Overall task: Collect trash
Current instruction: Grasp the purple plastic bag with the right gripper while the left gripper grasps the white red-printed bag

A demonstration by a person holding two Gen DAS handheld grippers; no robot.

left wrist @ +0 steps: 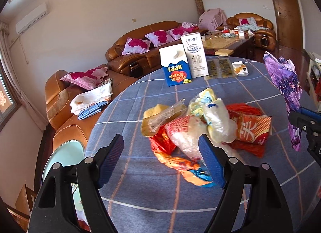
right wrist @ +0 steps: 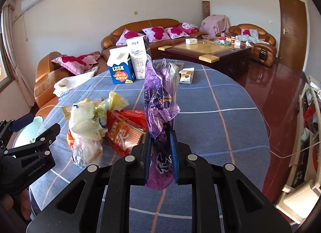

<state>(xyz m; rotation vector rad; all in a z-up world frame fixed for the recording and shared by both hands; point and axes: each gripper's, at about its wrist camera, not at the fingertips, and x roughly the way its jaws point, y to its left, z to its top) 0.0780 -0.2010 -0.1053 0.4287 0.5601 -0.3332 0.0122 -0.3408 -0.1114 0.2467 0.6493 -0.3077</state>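
A pile of crumpled wrappers and plastic bags (left wrist: 202, 124) lies on the round table with the blue checked cloth (left wrist: 140, 96); it also shows in the right wrist view (right wrist: 100, 124). My left gripper (left wrist: 160, 152) is open, its jaws wide apart, just in front of the pile, the right finger touching it. My right gripper (right wrist: 161, 138) is shut on a purple plastic bag (right wrist: 158, 96) and holds it upright above the table, right of the pile. The bag also shows in the left wrist view (left wrist: 284, 84).
A blue LOOK carton (left wrist: 175, 66), a white milk carton (left wrist: 194, 54), flat snack packets (left wrist: 219, 68) and a small white box (left wrist: 239, 68) stand at the table's far side. Brown leather sofas (left wrist: 140, 50) and a coffee table (right wrist: 206, 50) lie beyond. A round stool (left wrist: 62, 158) is at the left.
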